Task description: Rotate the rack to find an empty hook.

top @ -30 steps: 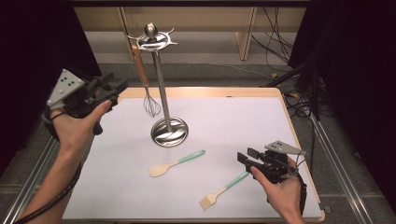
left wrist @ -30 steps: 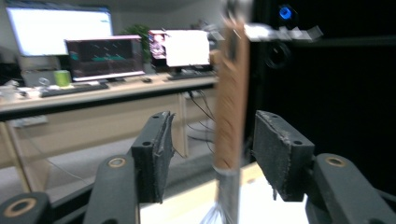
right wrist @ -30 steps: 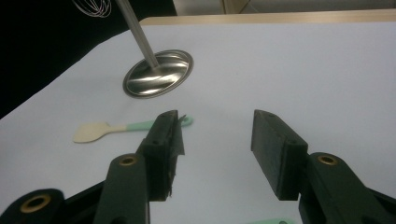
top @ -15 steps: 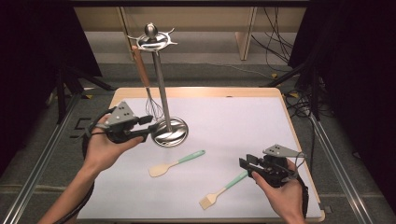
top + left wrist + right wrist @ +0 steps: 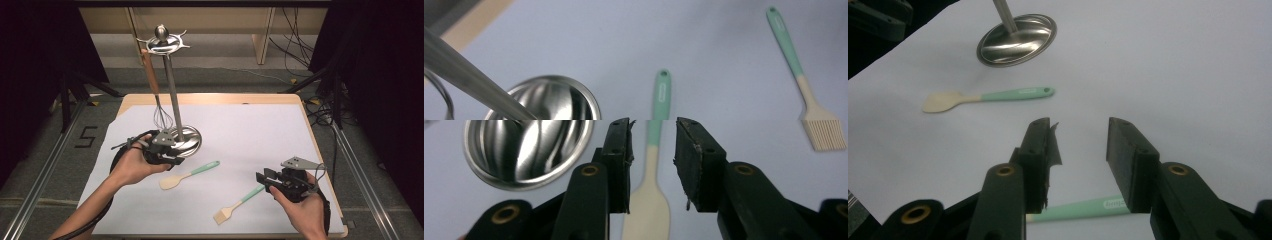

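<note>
Left gripper, jaws apart, hangs over spatula lying mid-counter near stand; drop straight, clamp the handle square. Right gripper, jaws apart too, straddles brush handle near-right.

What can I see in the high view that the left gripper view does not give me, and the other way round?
The high view adds the whisk hanging from the top of the stand, and the right hand-held gripper beside the brush handle. The left gripper view adds a close look at the left hand-held gripper: its jaws stand open, with the neck of the spatula seen between them. Both share the stand's round base, the spatula and the brush on the white sheet.
</note>
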Tool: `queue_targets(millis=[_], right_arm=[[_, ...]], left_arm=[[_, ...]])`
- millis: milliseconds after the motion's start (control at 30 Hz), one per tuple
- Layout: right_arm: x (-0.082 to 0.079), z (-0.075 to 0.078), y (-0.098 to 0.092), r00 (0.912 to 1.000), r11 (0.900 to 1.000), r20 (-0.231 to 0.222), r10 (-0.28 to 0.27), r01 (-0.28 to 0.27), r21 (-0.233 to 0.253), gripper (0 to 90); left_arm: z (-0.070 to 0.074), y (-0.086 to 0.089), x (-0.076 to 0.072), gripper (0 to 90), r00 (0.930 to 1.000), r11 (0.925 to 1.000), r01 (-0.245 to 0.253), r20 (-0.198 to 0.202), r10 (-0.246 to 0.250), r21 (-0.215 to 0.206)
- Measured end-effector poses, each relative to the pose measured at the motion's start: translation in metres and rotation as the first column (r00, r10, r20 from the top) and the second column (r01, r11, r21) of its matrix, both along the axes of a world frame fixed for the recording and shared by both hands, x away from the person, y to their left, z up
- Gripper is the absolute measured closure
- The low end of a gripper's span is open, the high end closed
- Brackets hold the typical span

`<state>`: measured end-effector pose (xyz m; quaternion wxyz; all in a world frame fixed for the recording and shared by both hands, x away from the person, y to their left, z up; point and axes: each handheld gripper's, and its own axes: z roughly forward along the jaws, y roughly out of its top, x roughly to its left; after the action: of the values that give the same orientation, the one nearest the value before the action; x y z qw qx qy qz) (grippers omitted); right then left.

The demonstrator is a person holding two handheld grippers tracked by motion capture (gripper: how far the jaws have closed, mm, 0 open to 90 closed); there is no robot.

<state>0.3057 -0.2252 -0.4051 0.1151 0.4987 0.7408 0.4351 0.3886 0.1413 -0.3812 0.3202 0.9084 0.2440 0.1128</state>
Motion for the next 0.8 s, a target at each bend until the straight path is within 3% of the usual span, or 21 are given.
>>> queue_targets(millis=[100, 167, 267, 300, 367, 400, 433, 500, 600, 633, 767, 800], right_arm=[[0.001, -0.001, -0.001, 0.9999, 1.0, 0.013, 0.004, -0.004, -0.007, 62.0], [0.0, 0.0, 0.0, 0.9998, 1.0, 0.007, -0.019, 0.019, -0.005, 62.0], [0.001, 0.0, -0.002, 0.9999, 1.0, 0.016, 0.0, 0.0, -0.004, 61.9], [0.0, 0.001, 0.0, 0.9998, 1.0, 0.0, -0.018, 0.018, 0.002, 61.6], [0.001, 0.0, -0.001, 0.9999, 1.0, 0.006, -0.009, 0.009, 0.012, 61.2], [0.001, 0.0, -0.001, 0.9999, 1.0, 0.005, -0.009, 0.009, 0.01, 61.1], [0.003, -0.002, -0.003, 0.9992, 1.0, 0.04, 0.012, -0.011, -0.015, 61.1], [0.003, -0.002, -0.003, 0.999, 1.0, 0.045, 0.01, -0.009, -0.018, 61.1], [0.002, -0.001, -0.003, 0.9992, 1.0, 0.04, 0.007, -0.007, -0.012, 61.0], [0.001, 0.0, -0.001, 0.9999, 1.0, 0.009, -0.007, 0.006, 0.014, 61.0], [0.001, 0.0, -0.001, 0.9999, 1.0, 0.004, -0.009, 0.009, 0.017, 60.8], [0.001, 0.0, -0.001, 0.9999, 1.0, 0.005, -0.009, 0.009, 0.015, 60.8]], left_arm=[[-0.006, -0.005, 0.003, 66.3, 0.9994, 0.9976, 0.017, -0.03, -0.015, 0.068], [-0.011, -0.009, 0.003, 66.8, 0.9982, 0.9964, 0.02, -0.057, -0.015, 0.083], [-0.016, -0.017, 0.004, 66.2, 0.995, 0.9922, 0.04, -0.096, -0.028, 0.118], [-0.016, -0.018, 0.007, 65.1, 0.9933, 0.9859, 0.068, -0.103, -0.053, 0.152], [-0.021, -0.022, 0.008, 64.2, 0.9907, 0.9849, 0.064, -0.129, -0.043, 0.161], [-0.023, -0.024, 0.009, 64.2, 0.9899, 0.9799, 0.075, -0.132, -0.051, 0.185], [-0.024, -0.025, 0.011, 64.6, 0.9897, 0.9765, 0.088, -0.128, -0.063, 0.197], [-0.029, -0.029, 0.012, 64.8, 0.9878, 0.973, 0.088, -0.145, -0.058, 0.213], [-0.034, -0.035, 0.014, 64.8, 0.985, 0.9677, 0.086, -0.166, -0.047, 0.237], [-0.035, -0.037, 0.015, 64.8, 0.9847, 0.9661, 0.087, -0.168, -0.046, 0.243], [-0.042, -0.043, 0.018, 65.2, 0.9834, 0.961, 0.101, -0.172, -0.057, 0.257], [-0.042, -0.044, 0.02, 65.3, 0.9805, 0.9515, 0.123, -0.183, -0.072, 0.282]])
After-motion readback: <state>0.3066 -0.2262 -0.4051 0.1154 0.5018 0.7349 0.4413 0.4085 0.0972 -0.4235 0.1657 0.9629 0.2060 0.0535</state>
